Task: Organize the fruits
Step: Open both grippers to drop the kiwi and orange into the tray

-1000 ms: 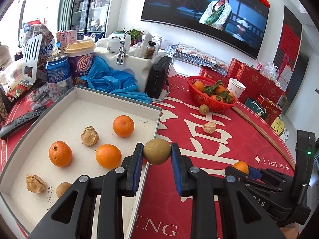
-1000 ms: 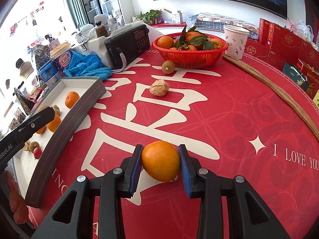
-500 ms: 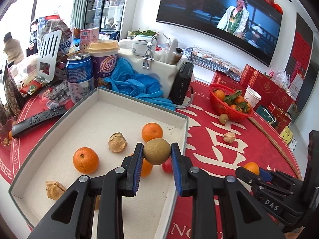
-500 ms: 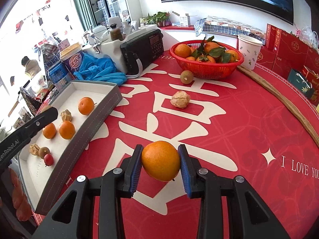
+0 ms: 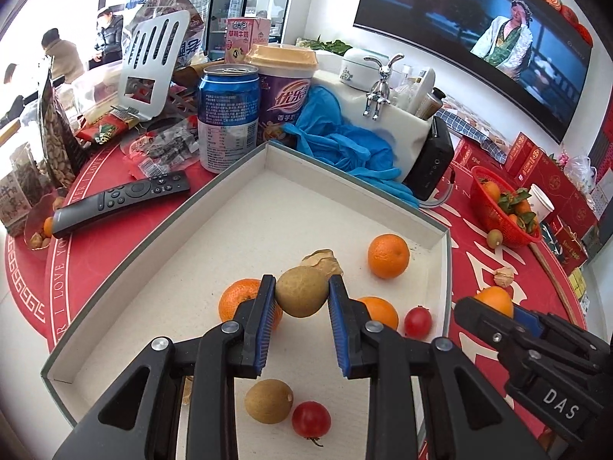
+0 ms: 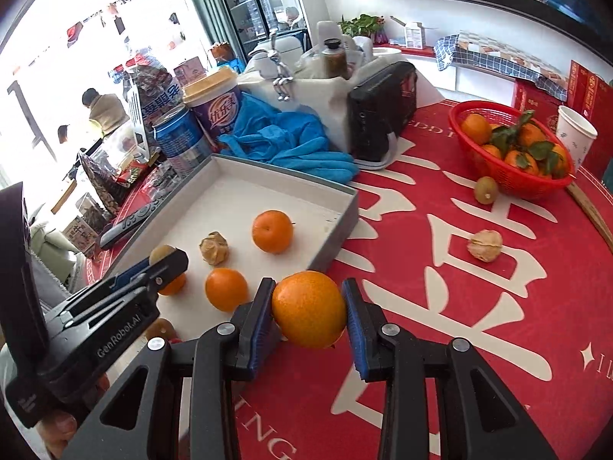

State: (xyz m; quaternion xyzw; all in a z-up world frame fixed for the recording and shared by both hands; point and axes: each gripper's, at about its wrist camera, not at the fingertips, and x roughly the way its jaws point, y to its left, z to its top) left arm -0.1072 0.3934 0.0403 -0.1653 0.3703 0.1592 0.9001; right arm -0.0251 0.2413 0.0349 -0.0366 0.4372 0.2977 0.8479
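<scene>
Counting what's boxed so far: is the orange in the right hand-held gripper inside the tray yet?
Out. The orange hangs over the red tablecloth, beside the tray.

Both wrist views look steeply down along their tongs, close above the shared tray (image 5: 444,253).

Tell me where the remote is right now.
In the left wrist view the remote lies on the red tablecloth, left of the tray and in front of the blue can.
</scene>
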